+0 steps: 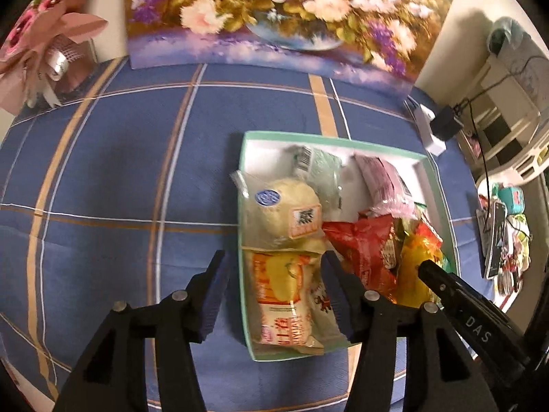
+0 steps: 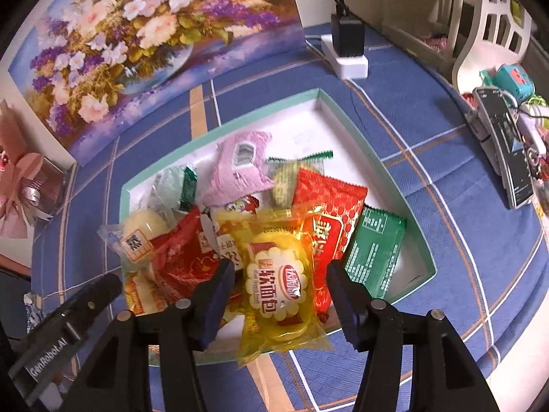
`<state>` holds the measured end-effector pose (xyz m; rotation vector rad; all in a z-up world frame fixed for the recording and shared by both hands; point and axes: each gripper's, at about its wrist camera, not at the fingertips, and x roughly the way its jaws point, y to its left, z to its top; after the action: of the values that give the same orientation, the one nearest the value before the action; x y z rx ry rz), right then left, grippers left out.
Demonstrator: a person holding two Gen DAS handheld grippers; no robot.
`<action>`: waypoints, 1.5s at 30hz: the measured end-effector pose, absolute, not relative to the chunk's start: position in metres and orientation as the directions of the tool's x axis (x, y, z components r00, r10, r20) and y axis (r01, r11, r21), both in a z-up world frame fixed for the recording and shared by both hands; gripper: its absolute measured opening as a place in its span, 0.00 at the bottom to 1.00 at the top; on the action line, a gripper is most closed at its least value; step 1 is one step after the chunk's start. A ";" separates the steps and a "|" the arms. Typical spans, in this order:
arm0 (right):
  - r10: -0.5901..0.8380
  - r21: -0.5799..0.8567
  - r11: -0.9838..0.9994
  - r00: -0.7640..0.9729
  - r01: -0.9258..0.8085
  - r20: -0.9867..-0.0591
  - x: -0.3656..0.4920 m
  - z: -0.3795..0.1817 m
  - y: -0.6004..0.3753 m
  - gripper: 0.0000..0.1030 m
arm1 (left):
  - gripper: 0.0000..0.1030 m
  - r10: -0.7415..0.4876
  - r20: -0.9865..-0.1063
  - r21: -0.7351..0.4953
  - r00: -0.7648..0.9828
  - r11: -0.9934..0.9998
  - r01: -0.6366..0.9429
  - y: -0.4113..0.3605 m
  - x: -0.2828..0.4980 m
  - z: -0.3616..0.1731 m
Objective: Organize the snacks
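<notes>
- Filling the teal tray (image 2: 384,168): the piled snack packets (image 2: 329,226) we see.
- We note left gripper (image 1: 274,274) and right gripper (image 2: 279,283) both spread wide, holding nothing; yellow bread packet (image 2: 281,285) lies between right fingers.

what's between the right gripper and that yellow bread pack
Nothing visible. The right gripper is open with a finger on each side of the yellow bread pack, which lies on top of the pile at the near edge of the box. No other snack covers it.

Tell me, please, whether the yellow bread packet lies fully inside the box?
Not fully. The yellow bread packet rests on other snacks, and its near end hangs over the box's front rim onto the tablecloth, between the open right gripper's fingers.
</notes>
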<state>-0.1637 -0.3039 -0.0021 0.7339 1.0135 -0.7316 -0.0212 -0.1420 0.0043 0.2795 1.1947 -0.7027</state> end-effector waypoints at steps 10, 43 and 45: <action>-0.171 0.209 0.576 0.366 0.790 -0.915 -0.155 -0.005 -0.297 0.78 | 0.70 -0.248 -0.923 -0.042 0.293 0.823 0.566 -0.130 -0.004 0.000; -0.177 0.227 0.629 0.421 0.744 -0.890 -0.156 0.002 -0.267 1.00 | 0.93 -0.154 -0.907 0.067 0.391 0.866 0.496 -0.089 -0.020 0.009; -0.177 0.223 0.640 0.424 0.735 -0.888 -0.160 0.004 -0.259 1.00 | 0.93 -0.157 -0.909 0.064 0.385 0.863 0.502 -0.082 -0.026 0.010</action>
<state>-0.1598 -0.2586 0.0042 0.6662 0.9737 -0.6264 -0.0260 -0.0822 0.0095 0.3565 1.1014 -0.4306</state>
